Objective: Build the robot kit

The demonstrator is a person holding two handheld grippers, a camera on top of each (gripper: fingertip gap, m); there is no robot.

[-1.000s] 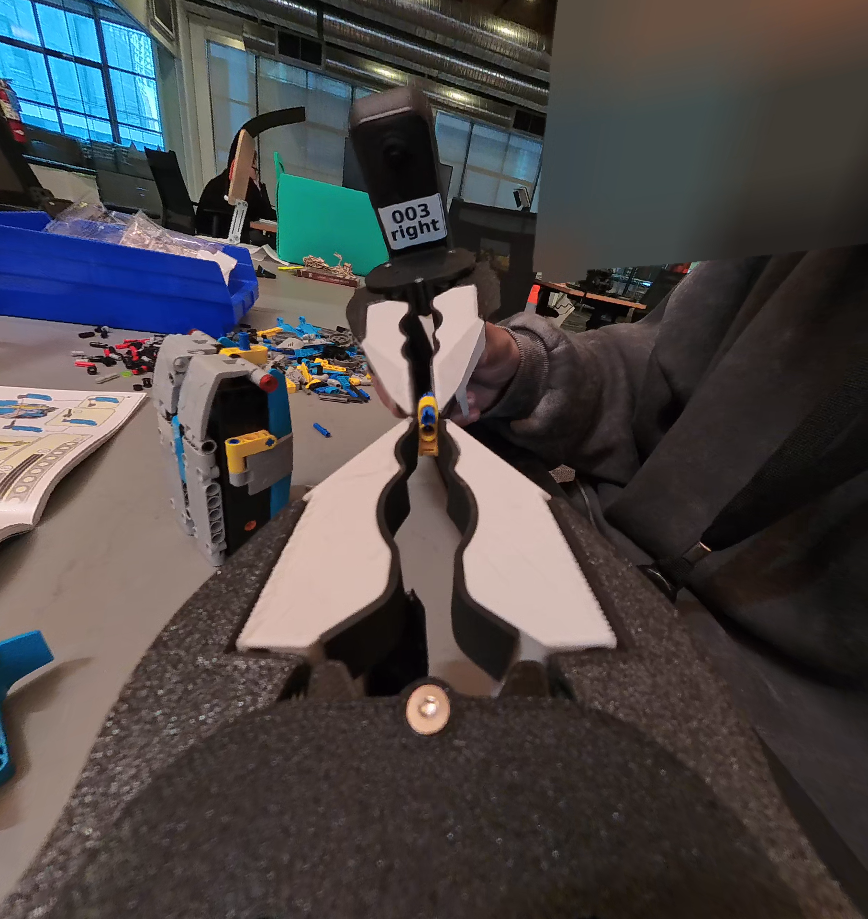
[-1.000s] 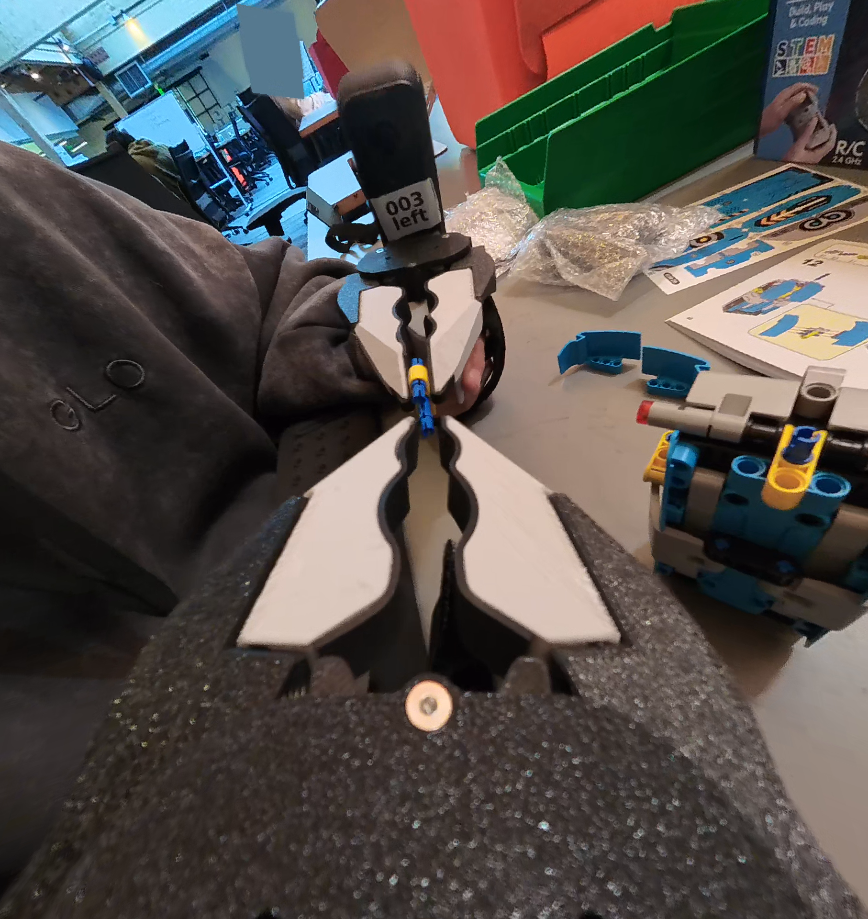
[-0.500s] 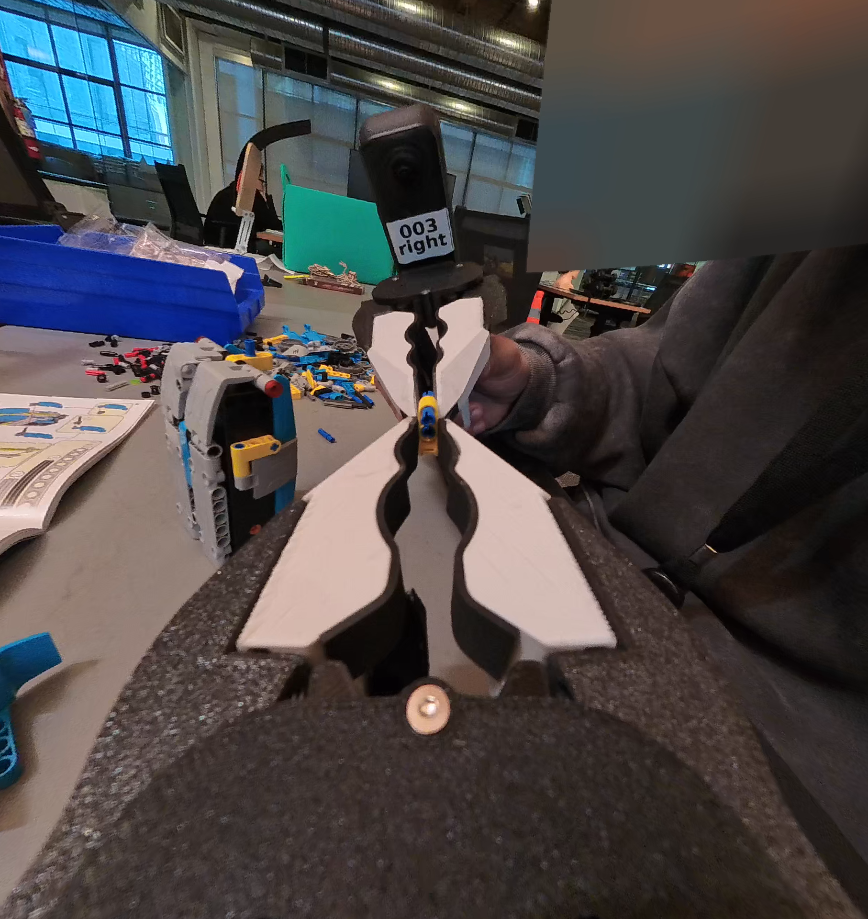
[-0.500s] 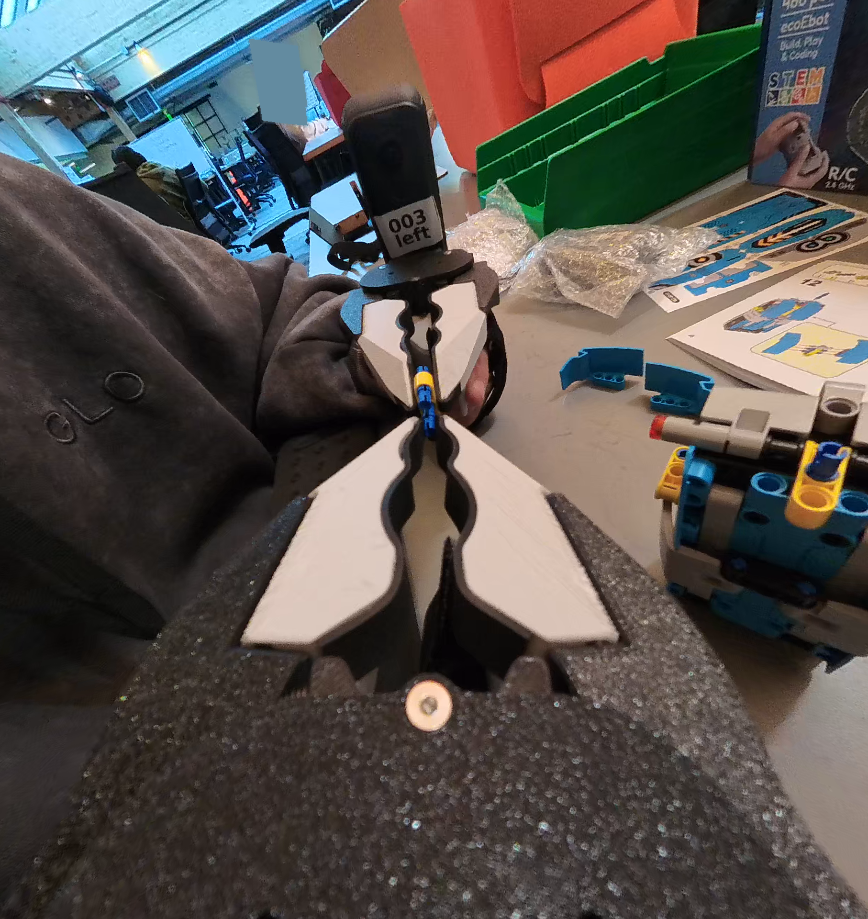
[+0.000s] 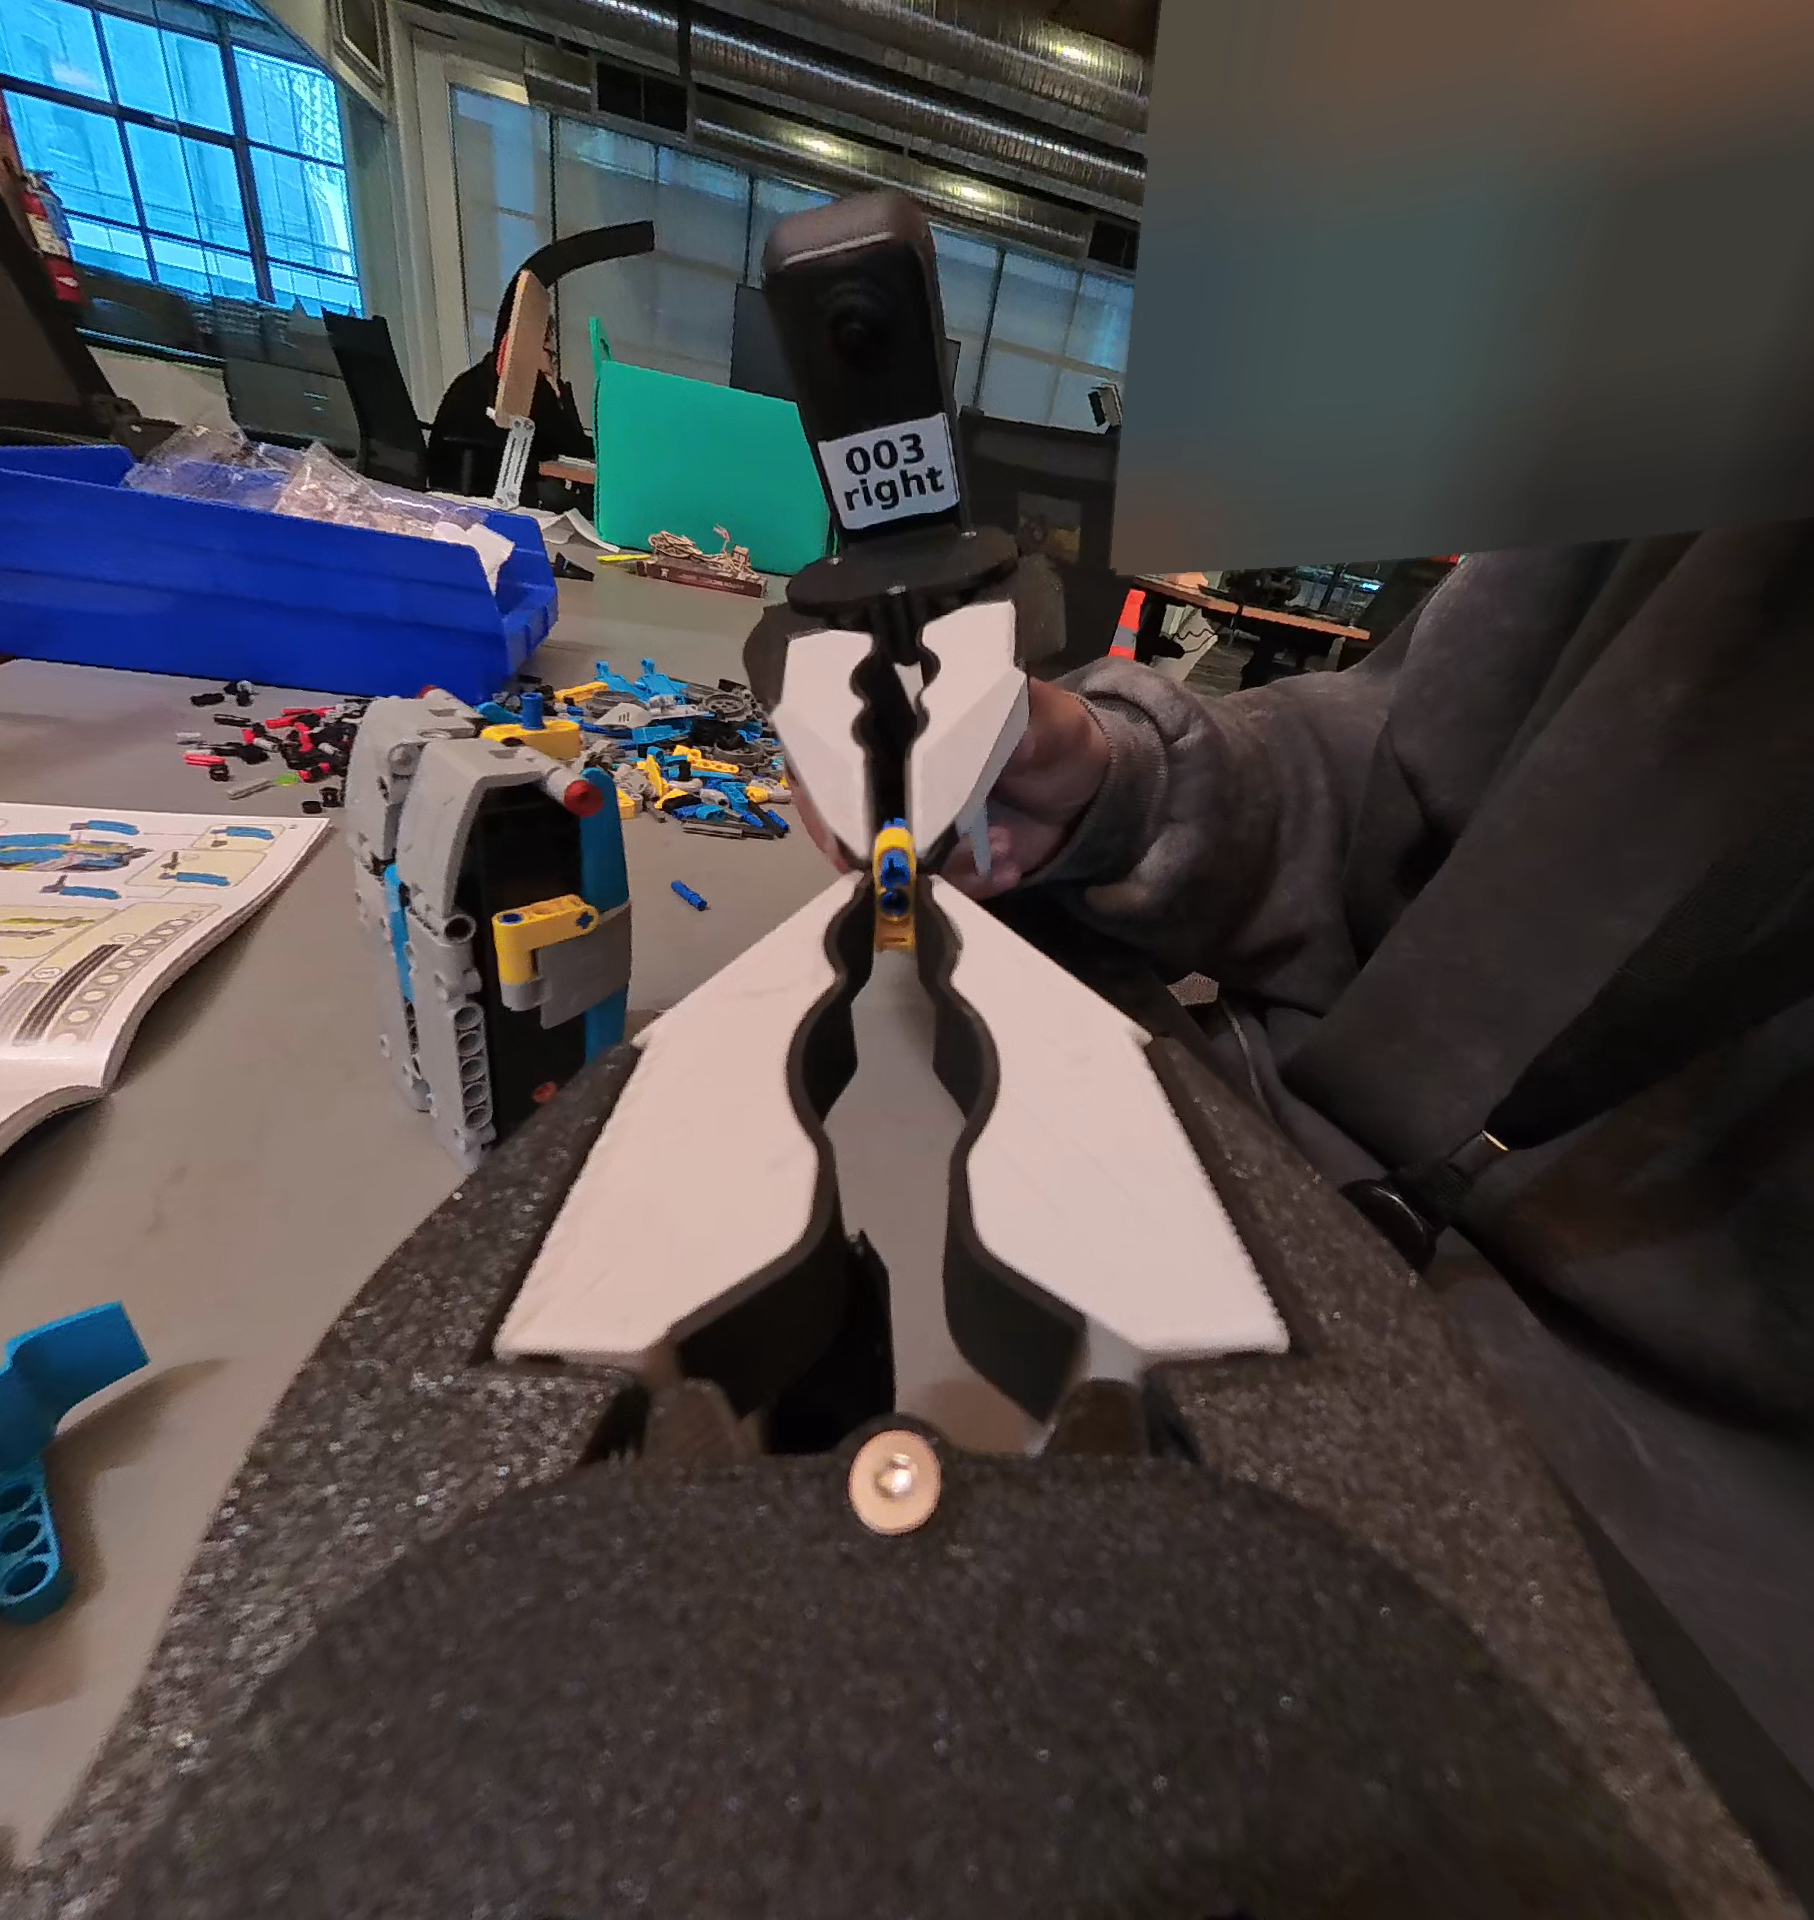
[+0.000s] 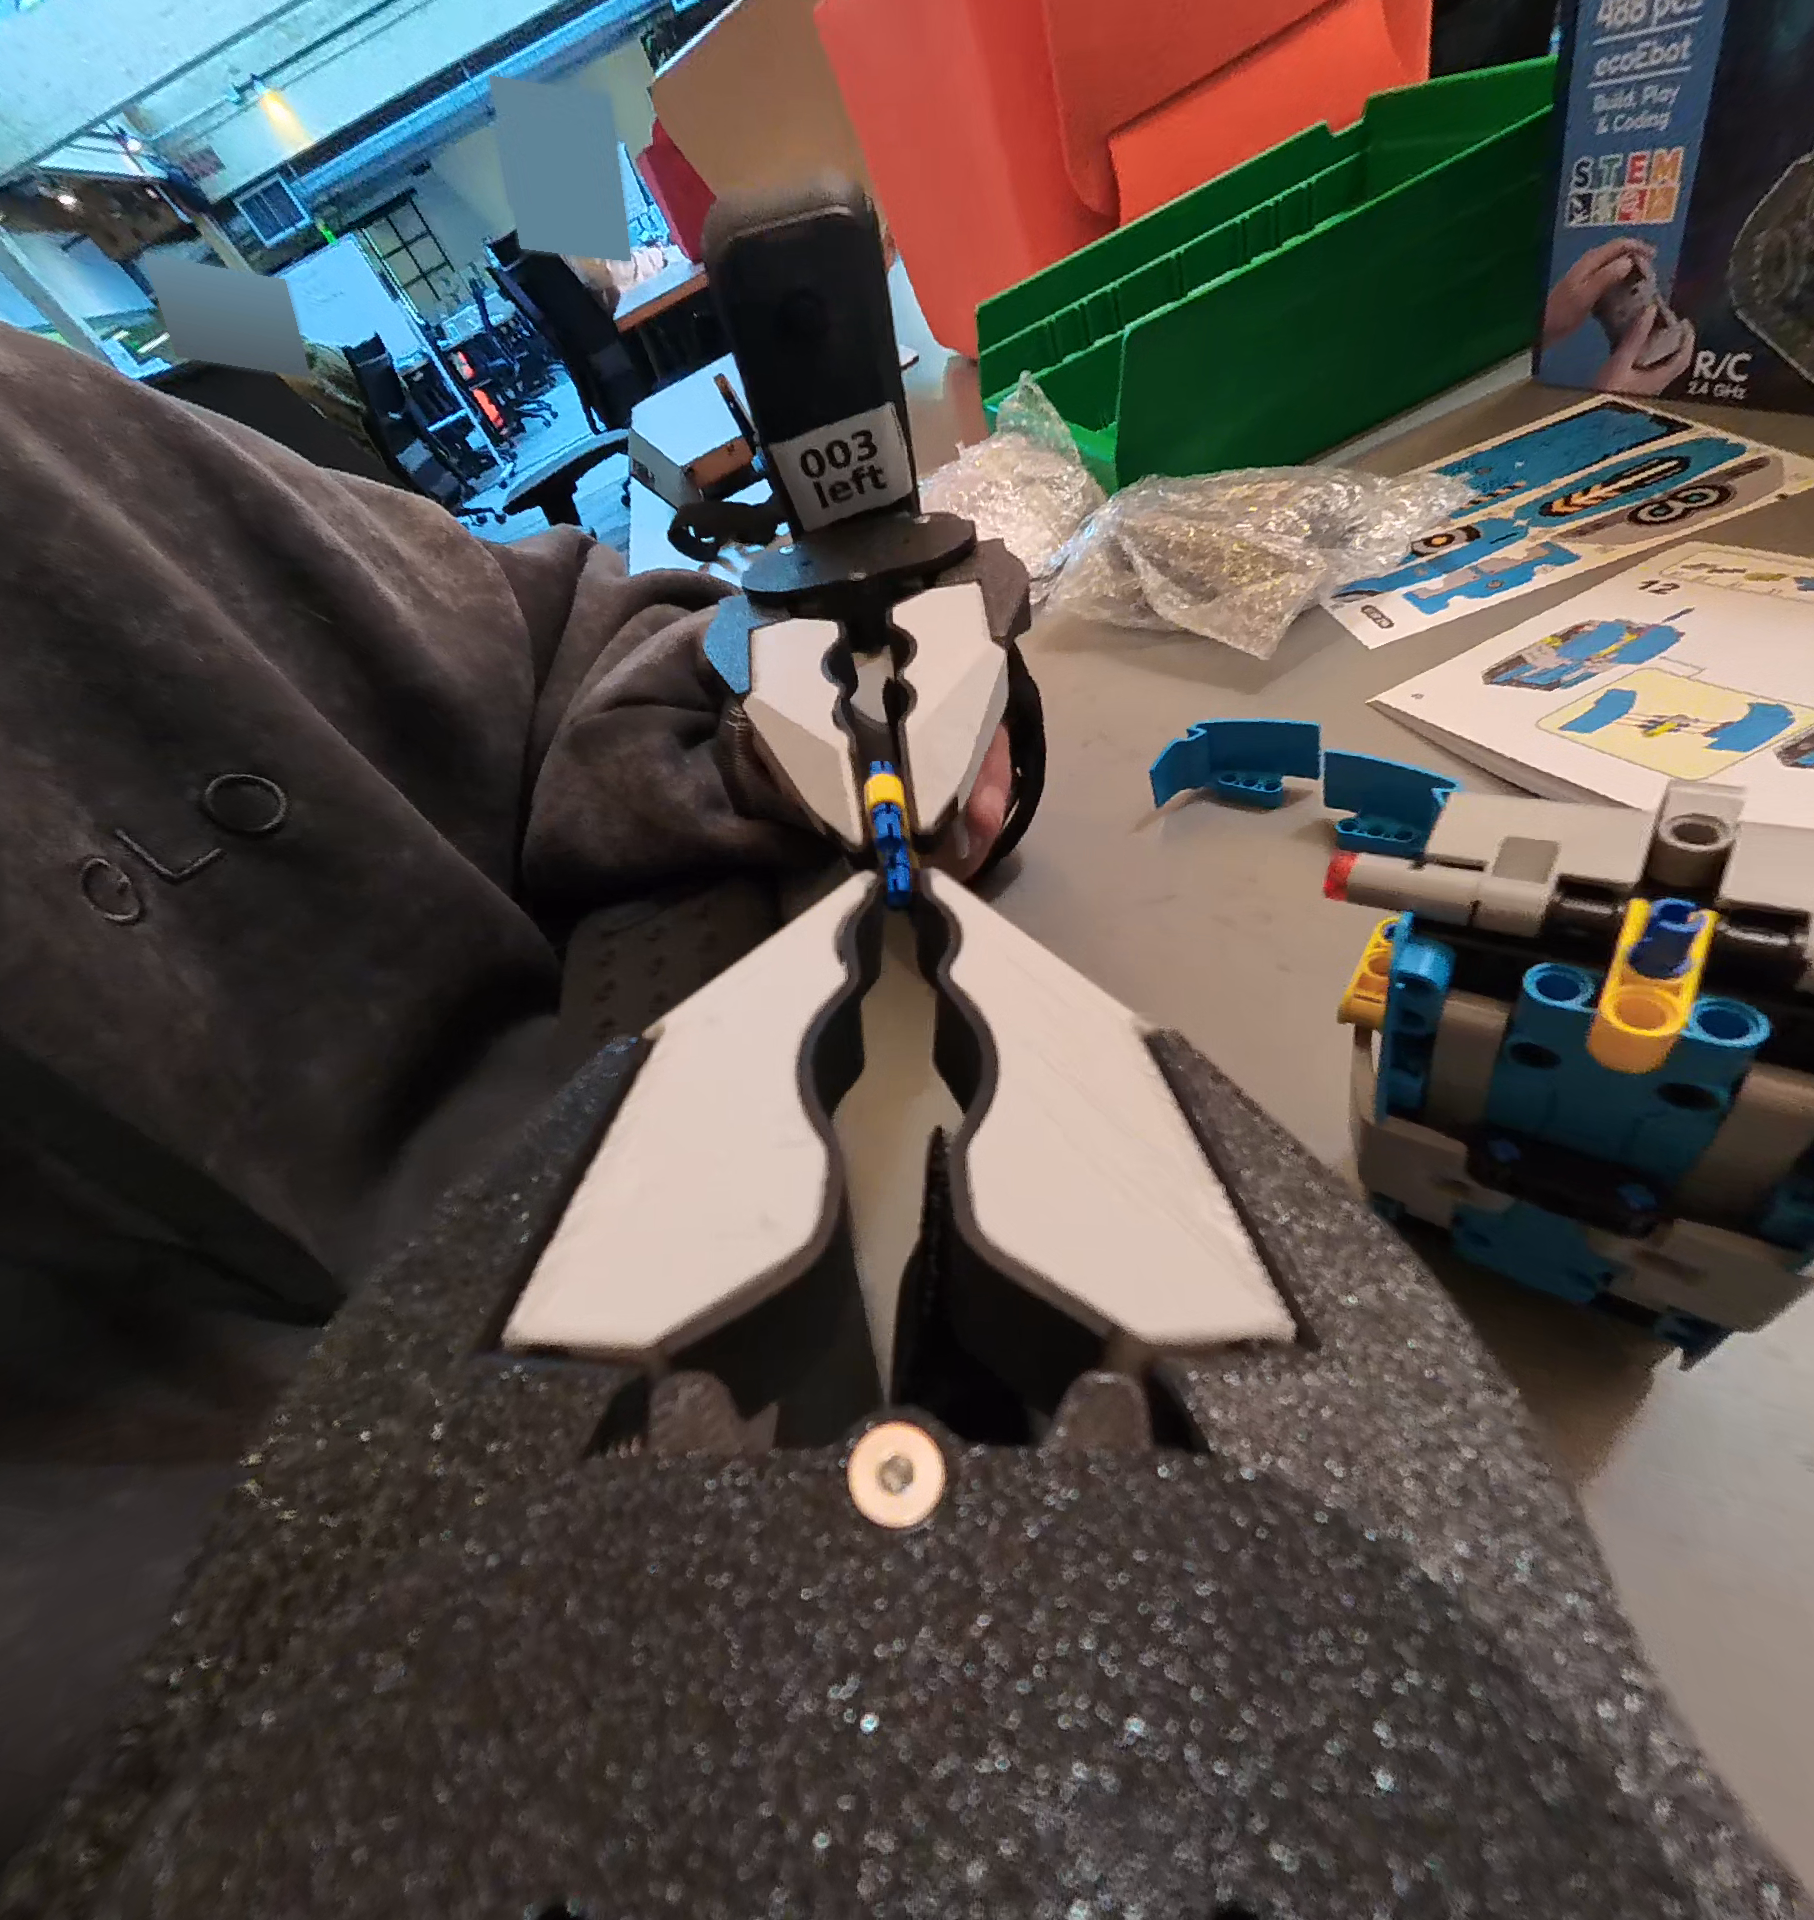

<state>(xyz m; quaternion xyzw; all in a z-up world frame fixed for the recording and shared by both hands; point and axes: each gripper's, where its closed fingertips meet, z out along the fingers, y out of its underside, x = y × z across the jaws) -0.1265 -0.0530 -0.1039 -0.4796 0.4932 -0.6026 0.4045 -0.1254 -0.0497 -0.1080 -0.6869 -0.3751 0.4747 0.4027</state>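
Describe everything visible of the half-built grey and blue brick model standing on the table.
The brick model looks like plastic: light grey curved panels, blue beams with round holes, a black core, yellow connectors and a red-tipped grey axle at its top. A blue pin stands in the yellow connector on top. It stands upright on the grey table, touched by neither gripper, beside an open instruction booklet, with loose small parts scattered behind it.
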